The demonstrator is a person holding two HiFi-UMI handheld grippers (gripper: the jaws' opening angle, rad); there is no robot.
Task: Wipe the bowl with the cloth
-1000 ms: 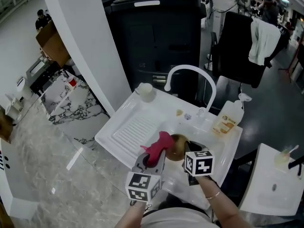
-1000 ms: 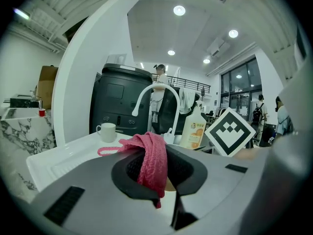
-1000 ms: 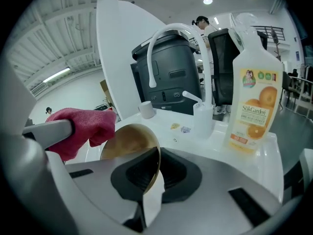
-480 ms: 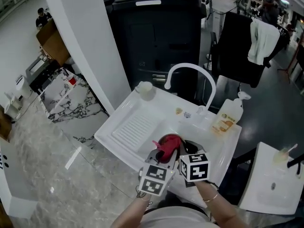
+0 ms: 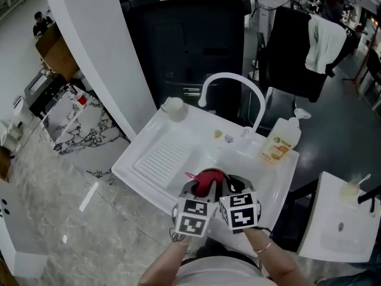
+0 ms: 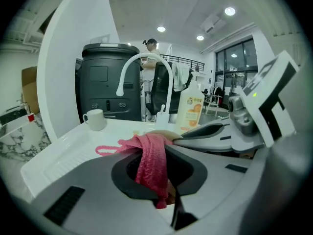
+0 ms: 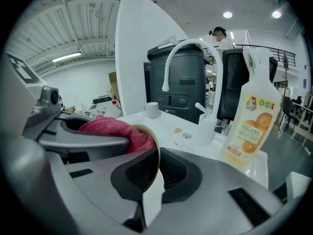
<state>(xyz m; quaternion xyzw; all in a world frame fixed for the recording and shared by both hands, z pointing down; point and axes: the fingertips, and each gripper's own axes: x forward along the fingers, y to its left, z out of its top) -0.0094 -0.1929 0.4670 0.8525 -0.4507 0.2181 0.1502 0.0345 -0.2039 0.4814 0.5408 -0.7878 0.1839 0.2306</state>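
Over the white sink basin (image 5: pixel 262 186) my two grippers meet close together. My right gripper (image 5: pixel 231 189) (image 7: pixel 155 173) is shut on the rim of a tan bowl (image 7: pixel 152 153), which stands on edge between its jaws. My left gripper (image 5: pixel 202 190) (image 6: pixel 157 173) is shut on a pink-red cloth (image 6: pixel 152 158) that hangs down through its jaws. The cloth (image 7: pixel 117 129) is bunched inside the bowl's hollow. In the head view the cloth (image 5: pixel 209 177) covers the bowl almost completely. Only a sliver of the bowl's rim (image 6: pixel 159 130) shows in the left gripper view.
A white arched faucet (image 5: pixel 235 82) rises behind the basin. An orange soap bottle (image 5: pixel 278 140) stands at the sink's right rear, a white cup (image 5: pixel 173 106) at its far left corner. The ribbed drainboard (image 5: pixel 159 158) lies to the left. A black cabinet (image 5: pixel 184 46) stands behind.
My left gripper has moved right with the cloth, from beside the bowl into it. The bowl's brown inside, seen before, is now covered. The two grippers stand closer together.
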